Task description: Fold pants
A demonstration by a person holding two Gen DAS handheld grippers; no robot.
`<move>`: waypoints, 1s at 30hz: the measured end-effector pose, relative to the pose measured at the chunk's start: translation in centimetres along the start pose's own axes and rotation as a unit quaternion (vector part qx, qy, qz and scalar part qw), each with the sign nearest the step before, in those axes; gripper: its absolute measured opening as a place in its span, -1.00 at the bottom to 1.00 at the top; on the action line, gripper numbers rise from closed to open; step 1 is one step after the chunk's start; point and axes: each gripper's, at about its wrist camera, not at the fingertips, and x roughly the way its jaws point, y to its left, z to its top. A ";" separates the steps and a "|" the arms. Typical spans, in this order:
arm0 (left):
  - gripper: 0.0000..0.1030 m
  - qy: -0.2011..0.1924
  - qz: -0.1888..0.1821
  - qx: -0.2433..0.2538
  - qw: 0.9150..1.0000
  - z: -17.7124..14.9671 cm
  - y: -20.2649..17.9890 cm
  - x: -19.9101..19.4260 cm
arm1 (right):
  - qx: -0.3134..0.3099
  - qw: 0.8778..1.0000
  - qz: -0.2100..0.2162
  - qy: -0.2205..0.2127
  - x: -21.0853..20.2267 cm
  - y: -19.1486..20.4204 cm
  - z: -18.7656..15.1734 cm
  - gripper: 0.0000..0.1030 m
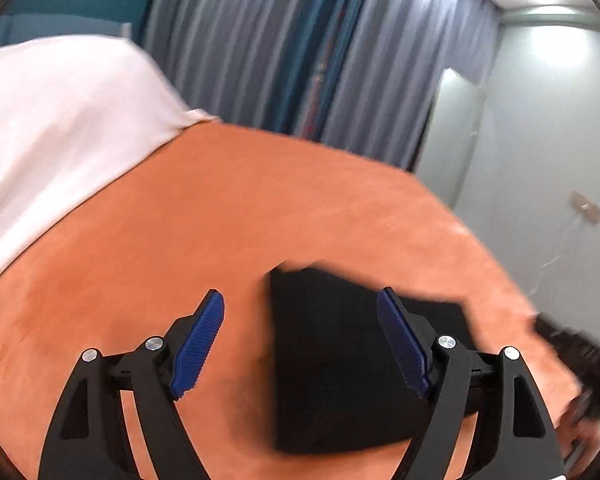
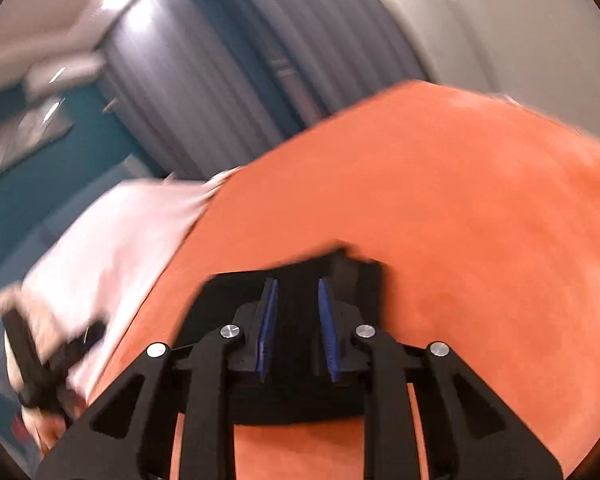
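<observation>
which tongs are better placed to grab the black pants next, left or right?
Right, probably. The right tongs sit narrowed and centred over the folded black pants. The left tongs are wide open, off toward the pants' edge above the orange cover.

Pants [image 1: 332, 360] on bedspread [image 1: 220, 208], beside sheet [image 1: 60, 120]

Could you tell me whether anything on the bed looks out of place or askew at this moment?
Nothing much stands out. The black pants lie as a compact folded bundle on the orange cover; a corner at the far edge looks slightly uneven, though blur makes that uncertain. The white sheet beside them is rumpled.
</observation>
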 end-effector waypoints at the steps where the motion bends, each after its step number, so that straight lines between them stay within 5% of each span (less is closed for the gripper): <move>1: 0.52 0.005 -0.009 0.000 1.000 1.1 -1.3 1.4 | -0.019 1.000 0.008 0.010 1.6 2.0 0.7 -0.61; 5: 0.69 0.082 0.007 -0.041 0.996 0.7 -2.2 10.8 | -0.043 0.997 -0.017 0.064 10.4 3.8 1.6 -0.61; 6: 0.69 0.123 0.024 -0.055 0.991 -1.0 -1.2 14.3 | -0.034 0.995 -0.037 0.083 12.7 2.7 1.3 -0.66; 7: 0.69 0.141 0.051 -0.052 0.987 -2.8 0.3 16.0 | -0.023 0.990 -0.083 0.108 15.6 -0.1 0.2 -1.00; 8: 0.76 0.152 0.078 -0.036 0.985 -4.4 0.8 17.9 | -0.017 0.989 -0.095 0.114 16.9 -2.4 -1.0 -1.00; 9: 0.75 0.134 0.064 -0.032 0.988 -5.7 1.6 18.0 | 0.016 0.995 -0.045 0.092 16.8 -5.2 -1.6 -1.00; 12: 0.80 0.113 0.046 -0.054 0.991 -5.5 2.4 16.8 | 0.048 0.995 -0.011 0.090 17.1 -6.3 -1.5 -1.00; 15: 0.76 0.115 0.057 -0.044 0.991 -4.8 1.9 14.6 | 0.022 0.994 -0.052 0.093 16.7 -4.3 -0.9 -1.00; 20: 0.77 0.101 0.113 0.060 0.987 -6.5 -1.3 7.3 | -0.051 0.993 -0.094 0.057 7.6 1.2 -2.3 -0.90; 25: 0.77 0.089 0.178 0.145 0.969 -8.7 -3.8 0.4 | -0.062 0.989 -0.119 0.055 0.5 3.1 -3.6 -0.88; 30: 0.77 0.086 0.182 0.156 0.967 -9.5 -5.3 -4.1 | -0.058 0.988 -0.132 0.051 -3.6 5.0 -5.1 -0.87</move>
